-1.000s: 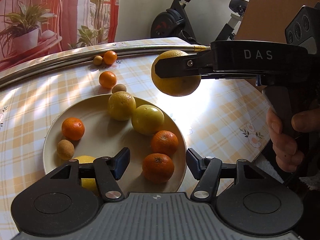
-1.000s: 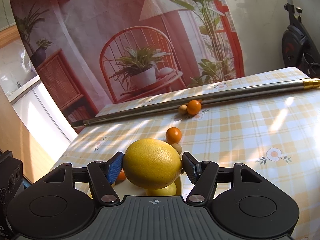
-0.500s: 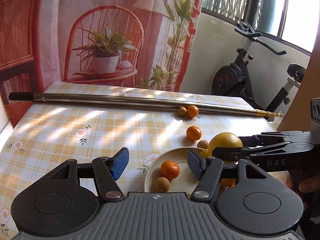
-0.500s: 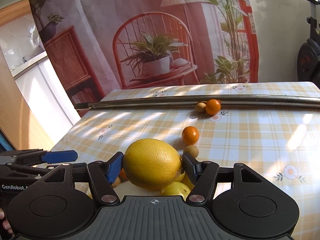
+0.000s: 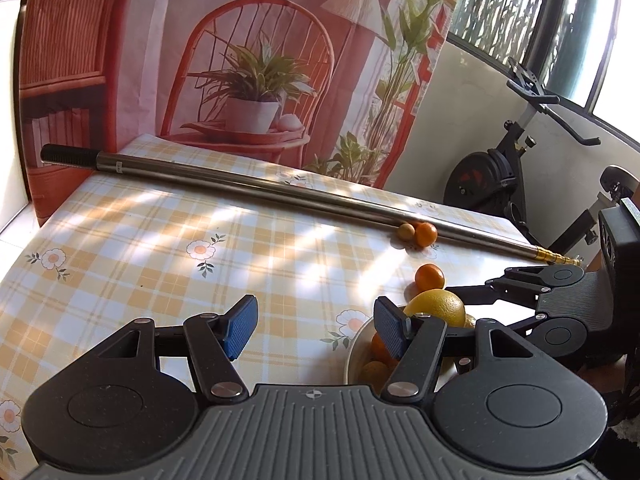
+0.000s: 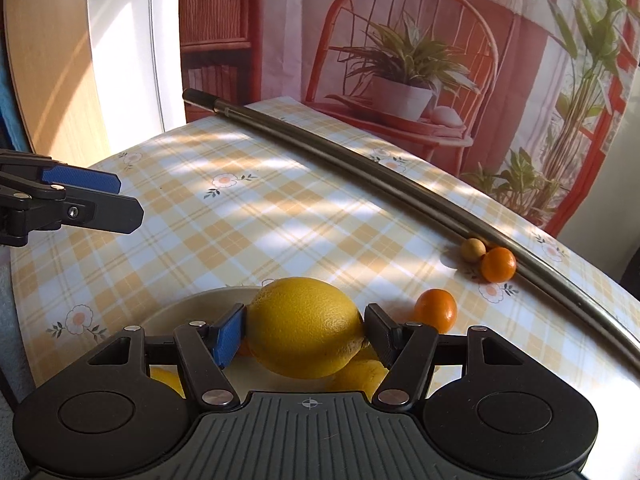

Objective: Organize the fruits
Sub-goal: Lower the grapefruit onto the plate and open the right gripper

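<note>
We see a printed backdrop [image 5: 248, 60] hanging behind the table, showing a red wicker chair, a potted plant, a lamp and tall green stems. We see a checked yellow and white tablecloth [image 5: 160, 248] with small flowers on the table, striped with sunlight and soft shadow. A long metal pole [image 5: 248, 190] with a black grip lies across the far side of it. To the right we find a pale wall, an exercise bike [image 5: 516, 184] standing against it, and a window [image 5: 520, 12] above with bright daylight and foliage outside. In the right wrist view we also see white cabinet doors [image 6: 132, 52] beside a light wooden panel [image 6: 48, 60] on the left.
</note>
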